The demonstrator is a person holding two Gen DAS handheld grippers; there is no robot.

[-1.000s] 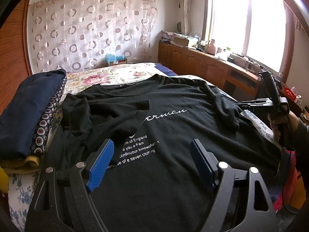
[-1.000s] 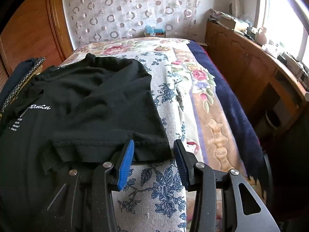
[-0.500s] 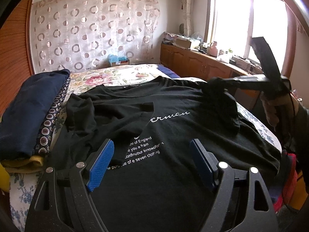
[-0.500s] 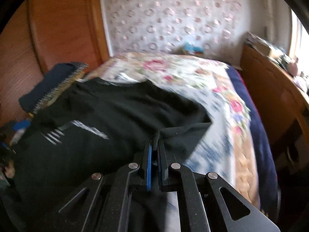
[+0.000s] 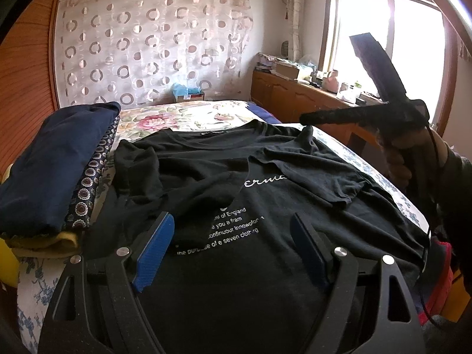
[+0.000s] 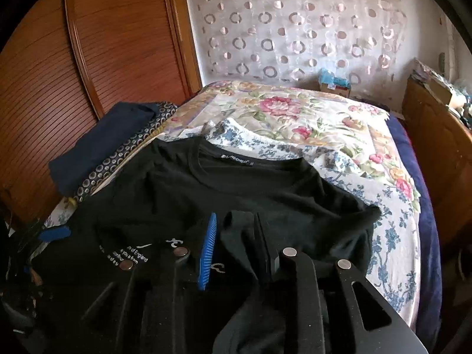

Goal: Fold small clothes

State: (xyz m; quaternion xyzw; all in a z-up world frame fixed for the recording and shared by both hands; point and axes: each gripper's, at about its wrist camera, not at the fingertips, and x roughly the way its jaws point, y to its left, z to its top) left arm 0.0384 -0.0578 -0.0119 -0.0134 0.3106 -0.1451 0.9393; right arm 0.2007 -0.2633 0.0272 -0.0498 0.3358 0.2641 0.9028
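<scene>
A black T-shirt [image 5: 206, 162] [image 6: 236, 183] with white print lies front up on the flowered bed. Both sleeves are folded in over its chest. My left gripper [image 5: 231, 218] is open and low over the printed lines, with nothing between its pads; one blue pad of it [image 6: 54, 233] shows in the right wrist view. My right gripper [image 6: 234, 218] [image 5: 306, 118] hangs above the shirt's right shoulder. Its jaws are opening, and the right sleeve [image 6: 236, 236] [image 5: 324, 183] sits loosely between them, a peak of cloth still rising to the tips.
A stack of folded navy and patterned clothes [image 5: 53, 162] [image 6: 97, 147] lies on the bed's left side. A wooden cabinet [image 5: 295, 97] with clutter runs under the window on the right. A slatted wooden door [image 6: 88, 59] stands on the left. A tissue box [image 5: 188, 93] sits at the bed's head.
My right gripper shut on the right sleeve at the bed's edge, lifted it and carried it inward over the chest; its jaws now stand apart. My left gripper stayed put.
</scene>
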